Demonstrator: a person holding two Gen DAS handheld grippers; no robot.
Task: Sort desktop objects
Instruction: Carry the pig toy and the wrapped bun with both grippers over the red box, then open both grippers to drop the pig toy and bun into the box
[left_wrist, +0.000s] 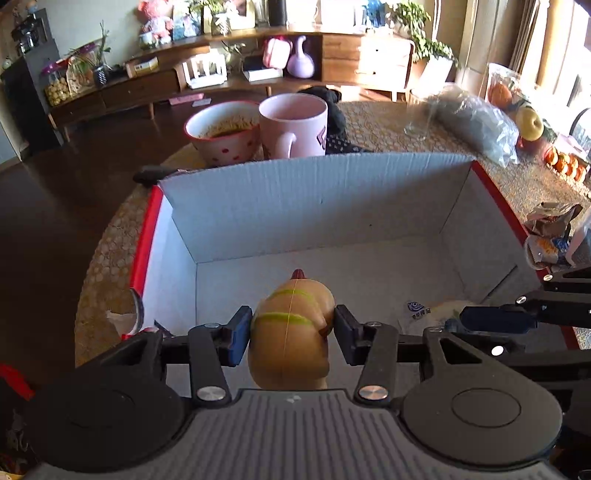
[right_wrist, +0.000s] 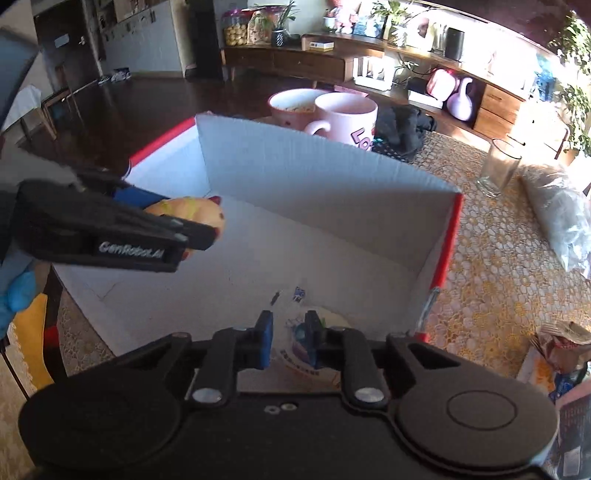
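Note:
My left gripper (left_wrist: 291, 332) is shut on a tan rubber chicken toy (left_wrist: 295, 306) with yellow-green stripes and a red comb. It holds the toy above the floor of a white cardboard box (left_wrist: 295, 192) with red outer sides. In the right wrist view the same toy (right_wrist: 184, 208) hangs over the box's left part (right_wrist: 314, 177). My right gripper (right_wrist: 288, 338) is low at the box's near right corner. Its blue pads stand narrowly apart, with the clear wrapper of a round pastry packet (right_wrist: 328, 319) bunched between them. That packet (left_wrist: 428, 310) also shows beside the right finger in the left wrist view.
Behind the box stand a pink mug (left_wrist: 295, 125) and a dotted bowl of noodles (left_wrist: 225, 133). On the lace tablecloth to the right are a drinking glass (right_wrist: 498, 170), a grey plastic bag (right_wrist: 561, 221) and crumpled wrappers (left_wrist: 550, 236). A blue-gloved hand (right_wrist: 14, 295) is at the left edge.

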